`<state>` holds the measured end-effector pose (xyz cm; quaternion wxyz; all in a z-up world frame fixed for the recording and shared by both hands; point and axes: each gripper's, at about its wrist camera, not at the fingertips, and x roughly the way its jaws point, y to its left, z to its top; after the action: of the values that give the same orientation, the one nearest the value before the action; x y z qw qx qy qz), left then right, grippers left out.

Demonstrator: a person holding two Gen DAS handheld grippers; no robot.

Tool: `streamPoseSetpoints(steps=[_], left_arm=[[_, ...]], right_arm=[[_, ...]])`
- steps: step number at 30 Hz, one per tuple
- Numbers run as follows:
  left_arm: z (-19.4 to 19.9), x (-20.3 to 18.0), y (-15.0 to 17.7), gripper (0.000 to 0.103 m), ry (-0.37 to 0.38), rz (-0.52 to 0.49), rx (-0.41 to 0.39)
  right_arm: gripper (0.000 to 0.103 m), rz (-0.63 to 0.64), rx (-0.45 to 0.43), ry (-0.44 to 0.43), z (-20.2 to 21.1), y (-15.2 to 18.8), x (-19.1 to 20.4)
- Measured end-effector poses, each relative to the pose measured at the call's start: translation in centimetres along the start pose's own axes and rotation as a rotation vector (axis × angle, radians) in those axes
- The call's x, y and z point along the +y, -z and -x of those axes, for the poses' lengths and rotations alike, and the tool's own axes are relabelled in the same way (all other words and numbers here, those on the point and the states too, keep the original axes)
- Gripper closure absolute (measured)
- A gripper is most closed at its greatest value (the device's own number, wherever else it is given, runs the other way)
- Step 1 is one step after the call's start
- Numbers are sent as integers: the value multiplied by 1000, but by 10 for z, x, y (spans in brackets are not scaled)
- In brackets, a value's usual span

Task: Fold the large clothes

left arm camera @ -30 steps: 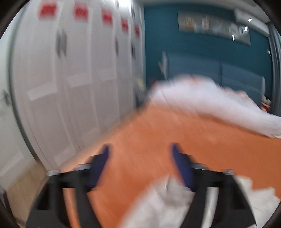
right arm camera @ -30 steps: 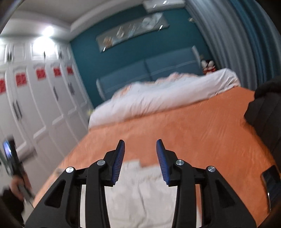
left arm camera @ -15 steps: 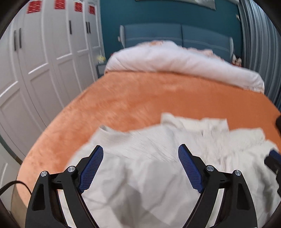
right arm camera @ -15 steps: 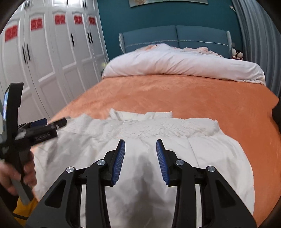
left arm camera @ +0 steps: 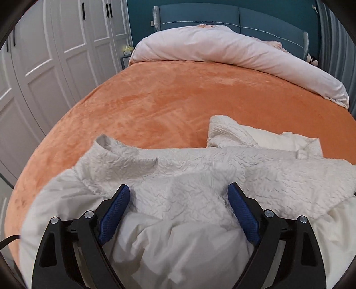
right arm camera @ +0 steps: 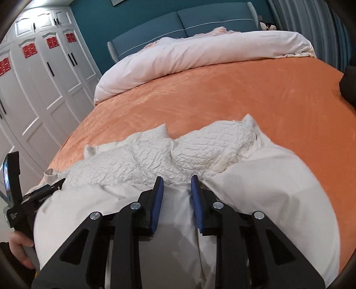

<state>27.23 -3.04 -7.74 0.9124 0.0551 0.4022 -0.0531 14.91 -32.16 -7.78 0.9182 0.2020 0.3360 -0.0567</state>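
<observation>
Left gripper, jaws spread wide and just opened further, hangs over the near part of a cream-white garment with nothing pinched between its blue pads. Right gripper, jaws narrow and just closed further, has a ridge of the garment's smooth lining lying between its pads; whether they already press on it cannot be told. The garment, crinkle-textured outside and smooth inside, lies crumpled at the near edge of the orange bedspread, filling the 6 o'clock half of both views; a cuff-like end shows at 10 o'clock in the left wrist view. A rolled white duvet lies at 12 o'clock by the blue headboard. Compared with one second ago, both grippers have dropped from above the bed to the cloth. This suggests the garment is about to be gripped and spread; no fold is made yet.
</observation>
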Motion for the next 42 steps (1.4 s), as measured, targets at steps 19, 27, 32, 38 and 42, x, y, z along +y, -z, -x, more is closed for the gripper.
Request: streamPoseSetpoints(steps=[19,27,32,38,42], left_arm=[[-32,-1,10,7,10,52,-22],[-34,-1,11,7,12,56,-27],[-35,-1,12,7,13,59,-30],[-25,3,2,7,21,59,27],[28,29,0,8,20,98,-36]], right_arm=[[79,-54,-16,-55,-23,8,-15],[79,-50,-24,-50,-25,10,-14],[79,-41,-24,-33,-27,11,-10],[79,-41,31,-21,-28,1,-8],[70,10,-5,44,10,-3,13]])
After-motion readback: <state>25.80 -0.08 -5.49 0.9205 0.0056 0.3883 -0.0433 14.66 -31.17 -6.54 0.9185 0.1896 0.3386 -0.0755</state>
